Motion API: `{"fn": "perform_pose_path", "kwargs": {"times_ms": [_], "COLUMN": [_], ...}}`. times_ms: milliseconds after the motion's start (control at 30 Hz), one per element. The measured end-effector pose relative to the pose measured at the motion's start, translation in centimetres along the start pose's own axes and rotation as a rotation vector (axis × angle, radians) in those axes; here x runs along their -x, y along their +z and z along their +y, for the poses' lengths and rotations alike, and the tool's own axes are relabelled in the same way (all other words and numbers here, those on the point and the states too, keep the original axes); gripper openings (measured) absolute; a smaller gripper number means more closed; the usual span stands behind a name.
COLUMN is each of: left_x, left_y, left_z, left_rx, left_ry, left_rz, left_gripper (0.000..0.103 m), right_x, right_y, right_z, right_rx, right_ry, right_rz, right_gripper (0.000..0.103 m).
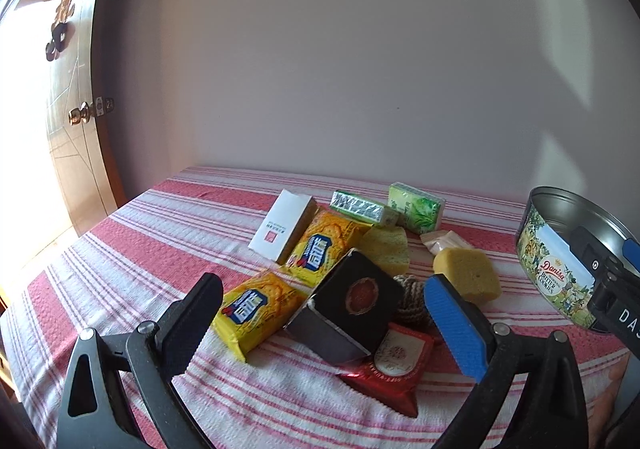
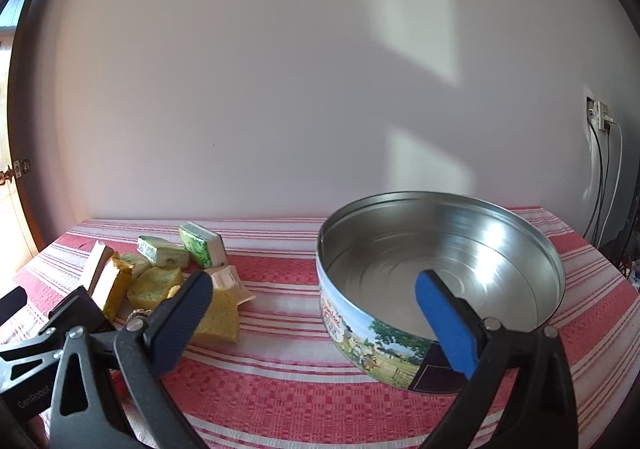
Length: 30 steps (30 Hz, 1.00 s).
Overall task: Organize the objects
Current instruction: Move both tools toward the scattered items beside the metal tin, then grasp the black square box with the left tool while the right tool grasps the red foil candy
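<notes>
Both tools are spread apart and hold nothing, so the sorting looks to be at its start: the round cookie tin (image 2: 436, 281) stands bare inside on the striped tabletop (image 2: 280, 381), to the right of the heap of snacks. The left tool (image 1: 320, 325) hovers over the near end of that heap, its fingers straddling a black box (image 1: 352, 309) that leans tilted on a red packet (image 1: 390, 363) and against a yellow cracker pack (image 1: 256, 311). That box seems the likely first pick; taking it calls for lowering the tool and closing across its flat faces, though its tilt may make it slip or drag the red packet along. The right tool (image 2: 316, 321) points at the tin, one finger before its near wall and the other over its rim, perhaps ready to steady it. Farther back lie a second yellow pack (image 1: 320, 249), a white box (image 1: 280, 225), two green packs (image 1: 416, 207), yellow sponges (image 1: 466, 279) and a small knitted thing, mostly hidden. The tin is shiny metal inside, with a printed country scene around its wall.
</notes>
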<state>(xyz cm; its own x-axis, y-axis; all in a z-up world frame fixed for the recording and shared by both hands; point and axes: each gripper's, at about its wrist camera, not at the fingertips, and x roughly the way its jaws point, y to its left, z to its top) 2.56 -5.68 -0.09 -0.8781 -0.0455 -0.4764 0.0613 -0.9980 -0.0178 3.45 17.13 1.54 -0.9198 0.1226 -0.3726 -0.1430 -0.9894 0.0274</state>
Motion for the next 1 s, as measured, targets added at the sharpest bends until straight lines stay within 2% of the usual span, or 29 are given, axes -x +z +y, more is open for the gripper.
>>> {"fn": "perform_pose_path", "kwargs": {"times_ms": [67,167,233,300,400,467,533,733,800,867,1000], "left_x": [0.2,0.6,0.5,0.2,-0.7,-1.1,-1.3,-0.3,0.3,0.8,1.1], "left_y": [-0.4,-1.0,-1.3,-1.7,-2.2,-2.2,-2.3,-1.5,-1.1,-0.7,-0.3], "left_z": [1.7,4.6,6.5,8.2,9.8,10.2,10.4,9.1,8.5,7.8,6.6], "left_rx": [0.013,0.006,0.004,0.009,-0.002,-0.01,-0.005,-0.06,-0.088,-0.118,-0.164], "left_ry": [0.002,0.054,0.093,0.097,0.108,0.133,0.123,0.063,0.043,0.024,-0.006], "left_rz": [0.032,0.073,0.105,0.147,0.186,0.202,0.212,0.182,0.162,0.147,0.135], "left_gripper": [0.102,0.102,0.102,0.102,0.102,0.102,0.102,0.102,0.102,0.102,0.102], "right_x": [0.1,0.0,-0.2,-0.4,-0.8,-1.4,-2.0,-4.7,-5.0,-5.2,-5.2], "right_y": [-0.1,-0.2,-0.3,-0.6,-1.1,-1.8,-2.6,-4.3,-4.5,-4.5,-4.8], "right_z": [0.2,0.3,0.6,1.3,2.7,4.2,5.7,10.9,12.3,13.4,14.2], "right_rx": [-0.001,-0.01,-0.005,0.012,0.028,0.03,0.027,0.055,0.094,0.115,0.17], "right_ry": [0.026,0.073,0.109,0.154,0.267,0.359,0.419,0.457,0.436,0.459,0.507], "right_rz": [0.007,0.036,0.064,0.103,0.184,0.264,0.345,0.522,0.525,0.526,0.535], "right_gripper": [0.103,0.102,0.093,0.09,0.09,0.09,0.09,0.089,0.089,0.082,0.045]}}
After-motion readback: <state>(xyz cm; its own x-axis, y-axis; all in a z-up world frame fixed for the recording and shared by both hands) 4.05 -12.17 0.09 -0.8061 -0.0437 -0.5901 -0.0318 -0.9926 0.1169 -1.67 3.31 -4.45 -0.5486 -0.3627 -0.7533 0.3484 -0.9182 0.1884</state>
